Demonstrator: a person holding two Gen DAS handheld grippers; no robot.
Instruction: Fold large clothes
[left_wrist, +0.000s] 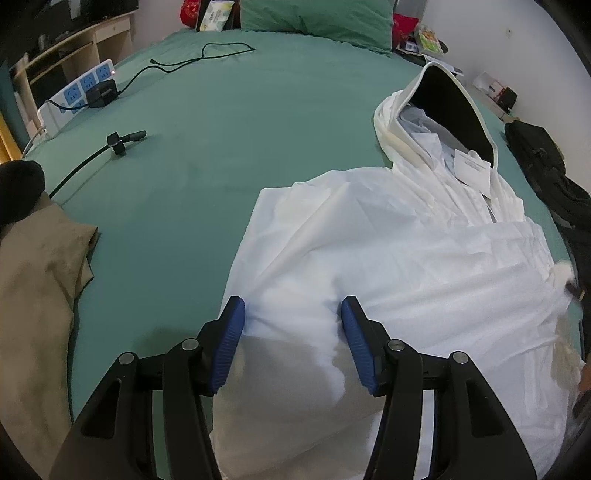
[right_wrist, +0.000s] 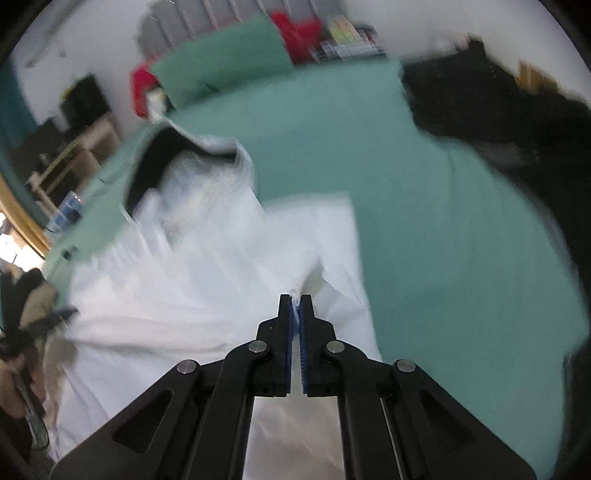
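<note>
two claws: left claw (left_wrist: 292, 314) wide over white garment (left_wrist: 388, 258), right claw (right_wrist: 295, 306) pinching it, tan cloth (left_wrist: 37, 280) beside.

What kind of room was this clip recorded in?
Most likely a bedroom. The white garment is spread on a bed with a green sheet, a matching green pillow lies at its far end, and a wooden desk stands beside it.

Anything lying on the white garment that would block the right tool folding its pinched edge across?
Nothing visible does. The right tool is shut on the white garment, whose top surface is bare; the left tool is open over its near edge.
</note>
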